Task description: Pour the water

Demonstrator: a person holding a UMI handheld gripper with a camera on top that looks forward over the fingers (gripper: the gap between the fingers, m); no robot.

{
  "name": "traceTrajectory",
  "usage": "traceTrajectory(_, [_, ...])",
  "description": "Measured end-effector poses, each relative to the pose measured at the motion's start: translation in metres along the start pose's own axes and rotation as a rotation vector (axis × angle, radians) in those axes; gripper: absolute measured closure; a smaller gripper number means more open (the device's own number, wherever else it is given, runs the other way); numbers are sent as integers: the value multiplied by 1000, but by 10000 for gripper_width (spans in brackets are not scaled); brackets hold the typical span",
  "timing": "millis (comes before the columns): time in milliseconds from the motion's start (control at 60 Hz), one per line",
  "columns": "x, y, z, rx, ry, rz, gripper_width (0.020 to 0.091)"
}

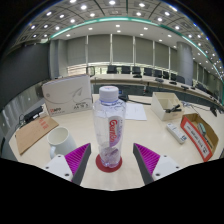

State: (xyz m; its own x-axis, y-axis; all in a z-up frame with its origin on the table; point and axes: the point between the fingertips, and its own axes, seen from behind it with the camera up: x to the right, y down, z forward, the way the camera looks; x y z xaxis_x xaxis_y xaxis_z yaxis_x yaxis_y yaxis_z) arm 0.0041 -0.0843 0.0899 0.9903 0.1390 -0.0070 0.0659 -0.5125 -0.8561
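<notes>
A clear water bottle (pixel 109 127) with a white cap is standing upright on a red coaster (pixel 108 164) on the pale bench (pixel 120 130), right between the fingers. The gripper (pixel 109 160) is sitting spread wide: its magenta pads (pixel 76 158) are flanking the bottle's base with a visible gap on each side, so nothing is being squeezed and the bottle is resting on its own support.

To the near left, a white cup (pixel 59 138) is sitting on the bench just beyond the left finger, close enough to crowd that side. Farther left, an open cardboard box (pixel 32 132) is lying by the bench's left edge, with a white box (pixel 66 95) behind it. To the right, another open cardboard box (pixel 203 132) is lying at the right edge, and a small tray (pixel 166 105) is sitting farther back. Bare bench is showing directly behind the bottle and between it and the right box. Desks and chairs are filling the far room.
</notes>
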Motion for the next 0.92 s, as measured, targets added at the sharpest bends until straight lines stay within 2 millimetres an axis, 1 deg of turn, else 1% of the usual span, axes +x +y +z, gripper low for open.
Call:
traceTrajectory(133, [-9, -6, -55, -76, 62, 31, 245])
traceTrajectory(183, [-15, -8, -80, -93, 88, 42, 245])
traceTrajectory(283, [-35, -17, -128, -97, 121, 60, 242])
traceTrajectory(317, [-40, -21, -141, -104, 138, 61, 244])
traceTrajectory(350, [-46, -21, -156, -104, 154, 58, 241])
traceTrajectory(467, [-70, -23, -195, -100, 192, 32, 246])
traceTrajectory(550, [-88, -25, -215, -84, 211, 6, 243])
traceTrajectory(667, [-105, -23, -235, -77, 230, -18, 244])
traceTrajectory(683, [-107, -22, -234, -77, 232, -20, 243])
traceTrajectory(767, [-113, -20, -244, -71, 244, -17, 245])
traceTrajectory(917, [-120, -25, -254, -68, 259, -19, 244])
